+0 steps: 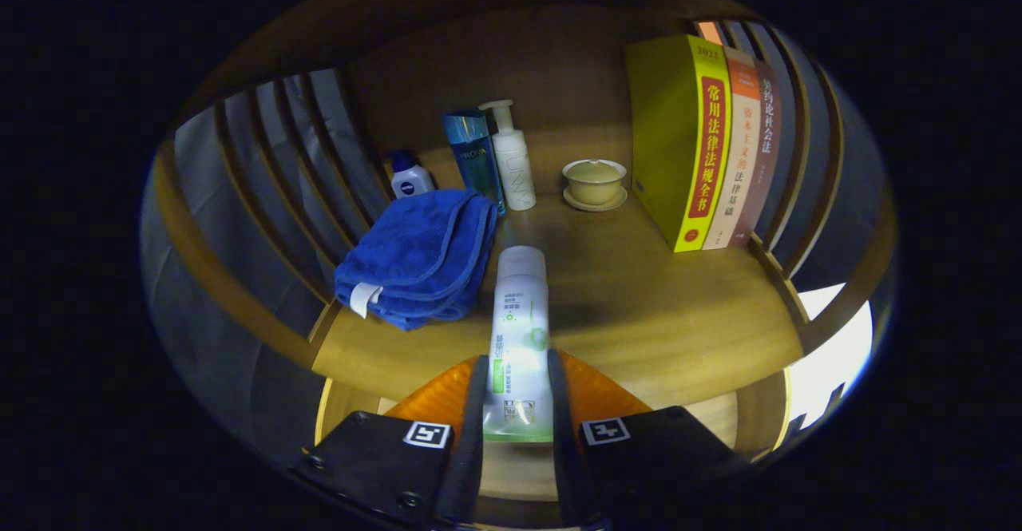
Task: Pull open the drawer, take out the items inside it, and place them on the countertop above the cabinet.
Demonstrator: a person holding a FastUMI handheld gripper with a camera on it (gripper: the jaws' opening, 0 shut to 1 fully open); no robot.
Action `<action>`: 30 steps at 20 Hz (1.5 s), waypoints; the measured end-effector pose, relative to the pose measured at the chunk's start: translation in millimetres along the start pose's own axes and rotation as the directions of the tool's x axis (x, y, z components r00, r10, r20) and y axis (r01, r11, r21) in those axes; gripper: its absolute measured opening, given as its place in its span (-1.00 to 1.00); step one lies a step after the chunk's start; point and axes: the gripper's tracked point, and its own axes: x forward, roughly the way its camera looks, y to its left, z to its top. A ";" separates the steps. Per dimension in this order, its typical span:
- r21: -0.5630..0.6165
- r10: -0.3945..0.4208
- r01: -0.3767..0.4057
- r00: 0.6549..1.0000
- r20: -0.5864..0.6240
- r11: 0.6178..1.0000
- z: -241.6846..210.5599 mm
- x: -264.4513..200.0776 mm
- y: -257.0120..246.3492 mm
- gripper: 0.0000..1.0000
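Wooden countertop point(639, 307) already crowded with towel point(419, 255), bottles, cup, books; gripper point(516, 403) fingers closed snug on flat crimped end of tube point(519, 331), hovering over front edge, likely light, squashy, slick, so best held mid-body, gently.

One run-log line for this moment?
tool: shut on white-green plastic tube | tube: over wooden countertop | beside: folded blue towel

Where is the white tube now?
In the gripper view, the white tube is clamped between the gripper fingers, pointing forward over the countertop, just right of the blue towel.
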 end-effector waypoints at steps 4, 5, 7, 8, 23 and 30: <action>-0.003 -0.082 0.082 0.997 -0.006 0.997 4.0 24.4 -21.2 -0.07; 0.008 -0.092 0.093 0.996 -0.015 0.996 1.8 28.9 -26.8 -0.05; 0.021 -0.094 0.094 0.995 -0.018 0.995 -2.6 36.1 -30.7 -0.06; 0.020 -0.094 0.094 0.996 -0.009 0.995 -3.2 37.6 -31.2 -0.04; -0.067 -0.088 0.100 0.982 0.166 0.993 27.5 -4.3 -16.0 0.99; -0.189 0.062 0.036 0.870 0.489 0.981 47.1 -114.8 41.4 0.98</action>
